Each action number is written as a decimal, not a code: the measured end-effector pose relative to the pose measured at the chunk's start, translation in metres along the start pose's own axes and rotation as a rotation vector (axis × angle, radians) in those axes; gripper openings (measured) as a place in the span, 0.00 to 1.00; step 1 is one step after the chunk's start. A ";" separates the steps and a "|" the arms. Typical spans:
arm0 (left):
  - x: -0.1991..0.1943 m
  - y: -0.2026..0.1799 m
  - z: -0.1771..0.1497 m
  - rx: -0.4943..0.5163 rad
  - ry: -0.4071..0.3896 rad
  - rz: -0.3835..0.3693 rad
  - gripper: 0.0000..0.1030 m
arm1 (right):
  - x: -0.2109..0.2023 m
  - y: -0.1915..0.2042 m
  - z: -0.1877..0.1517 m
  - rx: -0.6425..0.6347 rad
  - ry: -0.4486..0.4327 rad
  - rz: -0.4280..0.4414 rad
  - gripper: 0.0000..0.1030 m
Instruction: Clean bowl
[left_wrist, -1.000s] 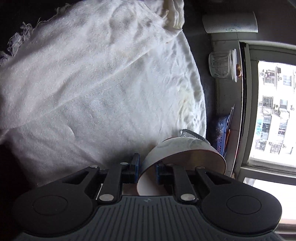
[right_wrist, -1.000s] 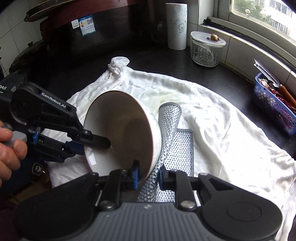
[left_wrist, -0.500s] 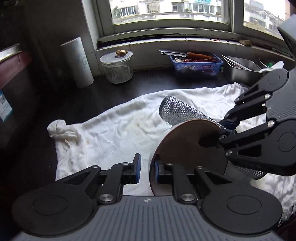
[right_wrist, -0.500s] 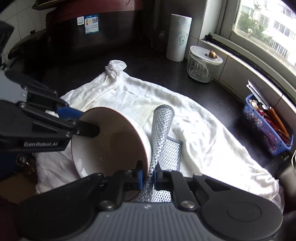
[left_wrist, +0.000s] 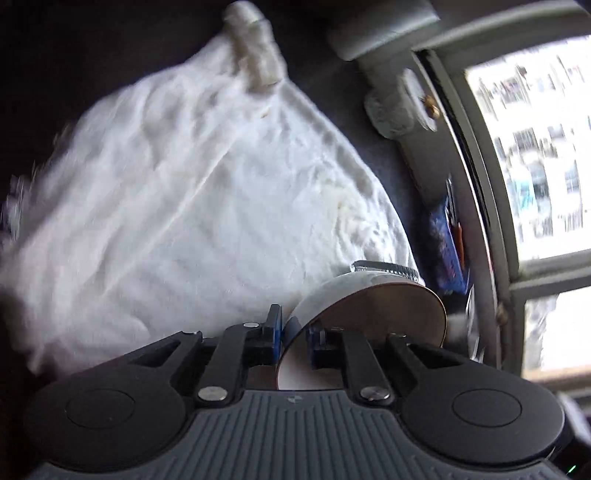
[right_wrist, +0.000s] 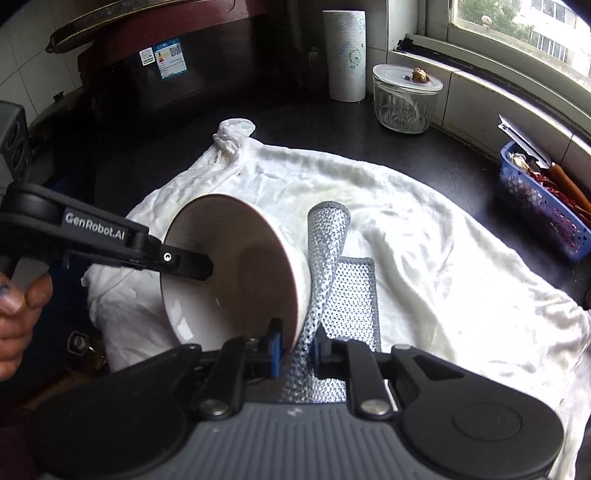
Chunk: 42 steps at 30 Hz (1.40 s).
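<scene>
A white bowl with a brown rim is held tilted on its side above a white cloth. My left gripper is shut on the bowl's rim, one finger inside and one outside; it also shows in the right wrist view. My right gripper is shut on a silver mesh scrubbing cloth, which is folded against the bowl's outer wall. The tip of the mesh cloth shows behind the bowl in the left wrist view.
The white cloth covers a dark countertop. A paper towel roll and a lidded glass jar stand at the back by the window sill. A blue basket with utensils sits at the right. A dark appliance stands behind.
The left gripper has rolled with the bowl, so its view has swung from the window side back onto the cloth. The mesh cloth stays against the bowl's outside.
</scene>
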<state>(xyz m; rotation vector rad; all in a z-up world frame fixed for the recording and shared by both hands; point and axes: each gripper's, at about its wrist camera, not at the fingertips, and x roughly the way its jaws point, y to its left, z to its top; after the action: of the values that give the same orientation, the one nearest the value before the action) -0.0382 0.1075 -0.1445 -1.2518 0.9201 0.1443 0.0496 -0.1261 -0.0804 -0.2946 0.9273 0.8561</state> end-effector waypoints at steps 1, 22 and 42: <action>0.002 0.007 -0.001 -0.059 0.014 -0.015 0.13 | 0.000 0.000 0.000 0.008 -0.001 0.007 0.19; 0.003 -0.103 -0.066 1.187 -0.143 0.358 0.12 | -0.004 0.012 0.001 -0.149 -0.038 -0.095 0.10; -0.015 -0.045 -0.014 0.390 -0.142 0.100 0.15 | 0.000 0.005 -0.002 -0.054 0.010 -0.024 0.18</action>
<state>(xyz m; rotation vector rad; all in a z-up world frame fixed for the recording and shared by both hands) -0.0301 0.0858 -0.1010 -0.8246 0.8400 0.1231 0.0444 -0.1241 -0.0809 -0.3562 0.9092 0.8589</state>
